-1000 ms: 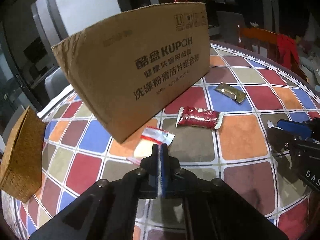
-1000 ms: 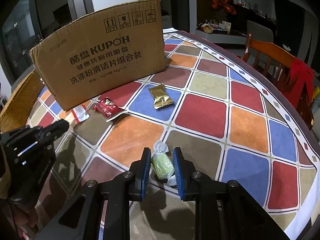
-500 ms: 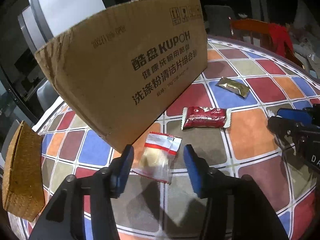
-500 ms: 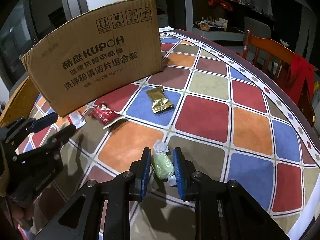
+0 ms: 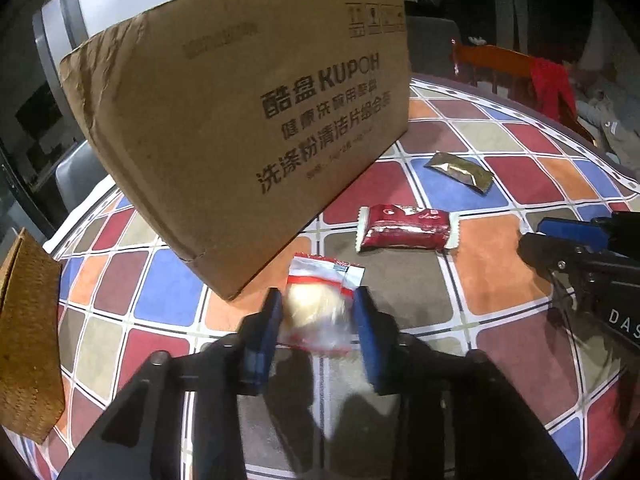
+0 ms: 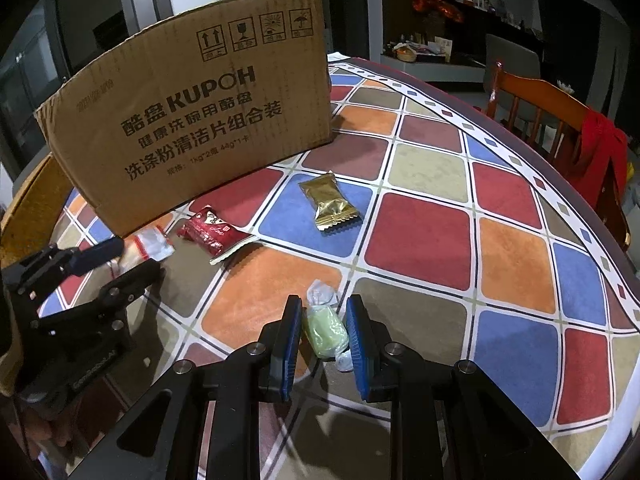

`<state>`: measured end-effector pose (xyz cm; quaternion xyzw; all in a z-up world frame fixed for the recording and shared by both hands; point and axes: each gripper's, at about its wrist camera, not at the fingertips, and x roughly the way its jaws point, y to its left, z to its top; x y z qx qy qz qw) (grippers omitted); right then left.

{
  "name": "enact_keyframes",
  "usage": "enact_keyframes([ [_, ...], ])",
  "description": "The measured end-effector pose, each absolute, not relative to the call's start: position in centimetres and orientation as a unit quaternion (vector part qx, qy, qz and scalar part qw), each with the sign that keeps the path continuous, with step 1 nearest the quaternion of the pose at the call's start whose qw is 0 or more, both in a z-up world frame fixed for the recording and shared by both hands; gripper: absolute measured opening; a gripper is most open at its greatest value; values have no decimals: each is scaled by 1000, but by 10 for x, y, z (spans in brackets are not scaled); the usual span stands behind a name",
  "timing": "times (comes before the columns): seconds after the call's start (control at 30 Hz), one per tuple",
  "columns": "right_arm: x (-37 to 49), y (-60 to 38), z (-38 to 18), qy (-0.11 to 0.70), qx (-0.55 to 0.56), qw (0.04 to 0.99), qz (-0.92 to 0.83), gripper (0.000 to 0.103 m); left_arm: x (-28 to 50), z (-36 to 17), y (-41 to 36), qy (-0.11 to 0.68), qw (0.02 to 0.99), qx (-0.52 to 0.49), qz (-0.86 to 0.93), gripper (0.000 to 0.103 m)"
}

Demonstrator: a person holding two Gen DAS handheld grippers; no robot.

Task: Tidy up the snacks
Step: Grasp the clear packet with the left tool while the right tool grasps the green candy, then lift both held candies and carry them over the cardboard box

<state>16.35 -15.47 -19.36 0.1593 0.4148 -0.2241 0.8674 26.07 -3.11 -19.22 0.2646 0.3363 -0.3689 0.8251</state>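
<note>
Closing on a clear pouch with a red stripe point(image 5: 320, 300), my left gripper point(image 5: 318, 320) has just narrowed its jaws, and the pouch with its pale round snack sits between the blue pads point(image 5: 272, 320), which meet its sides. The gripper tilts downward toward the tablecloth point(image 5: 500, 276), a grid of coloured squares. Taking the cardboard box point(image 5: 248, 120) as landmark: the pouch lies just beside the box's near lower corner, on the side toward me. A red wrapped snack point(image 5: 406, 232) rests on the cloth a little farther along the box's printed face, near but apart from it. A gold wrapped snack point(image 5: 458, 170) lies beyond the red one, farther from the box's corner. A woven basket point(image 5: 28, 340) stands on the other side of the box's corner, well apart from the pouch. No object stands between the left gripper and the pouch; the box wall rises close behind it.

My right gripper point(image 6: 324, 332), also angled downward, pinches a pale green wrapped candy point(image 6: 324, 330) between its pads, in front of the box's printed face and well apart from it, with the red snack point(image 6: 210, 232) and gold snack point(image 6: 330, 202) lying between candy and box. A wooden chair point(image 6: 540, 112) draped with a red cloth point(image 6: 600, 152) stands beyond the table edge, far from the box.
</note>
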Motion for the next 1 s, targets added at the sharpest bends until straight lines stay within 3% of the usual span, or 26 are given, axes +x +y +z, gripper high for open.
enact_keyframes([
  [1.0,153,-166,-152,396,125,893,-174,24,229,-145,-24,347,879,184,-270,32],
])
